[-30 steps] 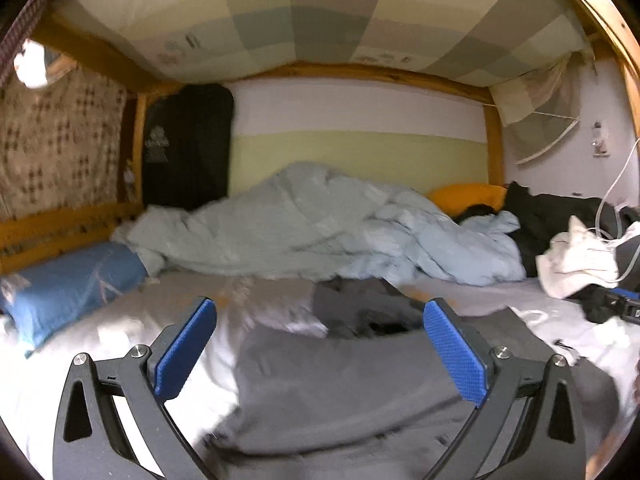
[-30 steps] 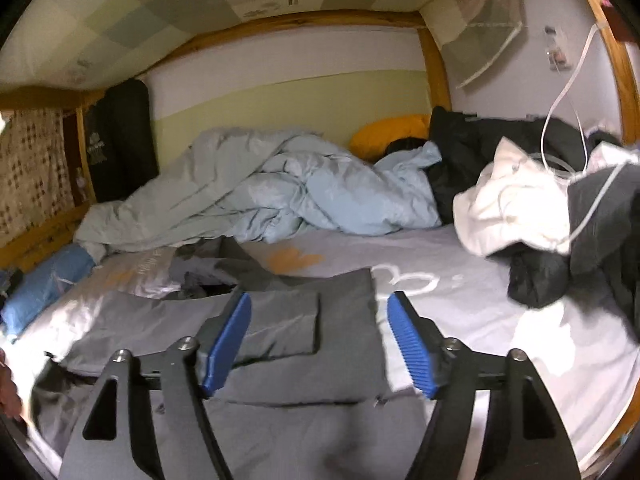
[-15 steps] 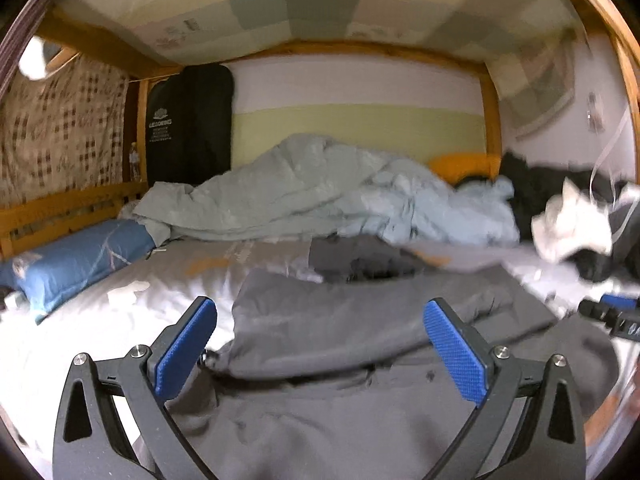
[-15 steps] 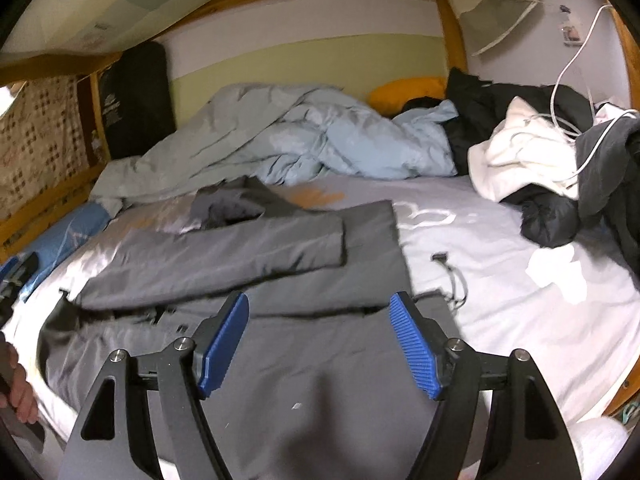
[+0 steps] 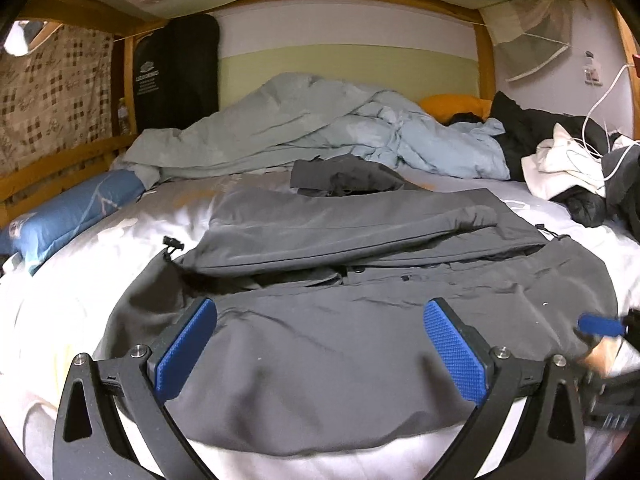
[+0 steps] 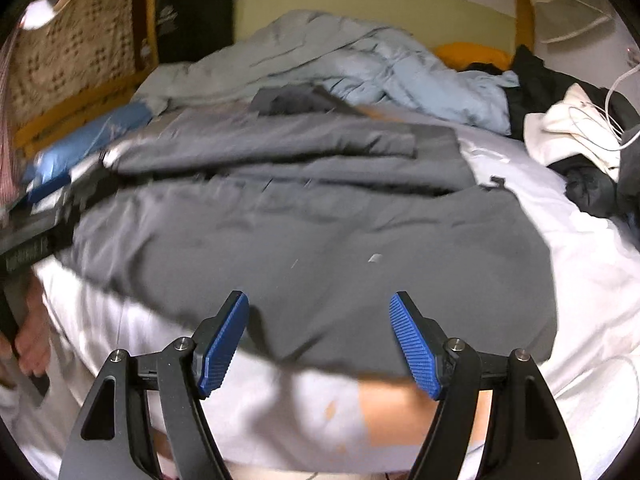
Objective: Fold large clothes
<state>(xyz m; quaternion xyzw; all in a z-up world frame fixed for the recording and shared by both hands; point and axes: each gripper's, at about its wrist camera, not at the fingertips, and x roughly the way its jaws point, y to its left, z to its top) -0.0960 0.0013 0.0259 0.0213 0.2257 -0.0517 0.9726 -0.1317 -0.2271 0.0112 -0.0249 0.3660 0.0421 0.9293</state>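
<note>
Your left gripper [image 5: 320, 354] hangs over the near hem of the grey jacket [image 5: 360, 320], jaws spread wide with nothing between the blue pads. Your right gripper [image 6: 320, 346] is likewise released, poised above the same hem near the bed's edge. The jacket lies flat on the white sheet [image 5: 80, 280], its long axis running away from you: hem nearest, hood [image 5: 344, 178] at the far end pointing toward the headboard. One sleeve [image 5: 340, 236] is folded across the chest, lying crosswise. Beyond it sits a rumpled pale blue duvet [image 5: 312, 128], a blue pillow [image 5: 72, 212] to the left, and dark and white clothes [image 5: 568, 160] piled at right.
</note>
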